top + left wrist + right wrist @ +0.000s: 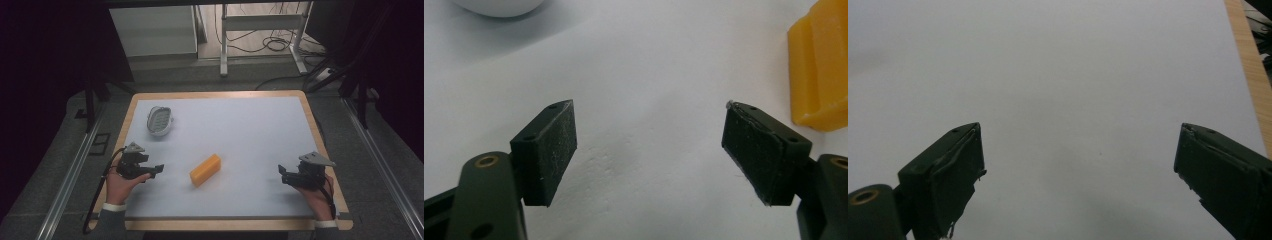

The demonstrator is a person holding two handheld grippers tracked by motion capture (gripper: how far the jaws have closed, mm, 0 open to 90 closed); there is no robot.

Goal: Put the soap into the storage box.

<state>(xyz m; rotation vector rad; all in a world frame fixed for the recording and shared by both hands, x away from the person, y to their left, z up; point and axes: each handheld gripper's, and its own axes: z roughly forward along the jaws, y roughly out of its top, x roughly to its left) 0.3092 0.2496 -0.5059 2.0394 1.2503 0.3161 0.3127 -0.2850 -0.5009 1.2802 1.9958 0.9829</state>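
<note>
An orange-yellow block (205, 170) lies on the white mat near the middle front; its end shows at the right edge of the left gripper view (819, 65). A grey oval dish (159, 120) with a ribbed inside sits at the back left, and its white rim (499, 6) peeks in at the top of the left gripper view. My left gripper (156, 169) is low at the front left, open, nothing between its pads (549, 150). My right gripper (283, 172) is at the front right, open over bare mat (1078, 165).
The white mat (250, 130) covers a wooden table whose edge (1250, 60) runs close beside the right gripper. Behind the table stand a metal frame (260, 30), cables on the floor and a pale cabinet (152, 30).
</note>
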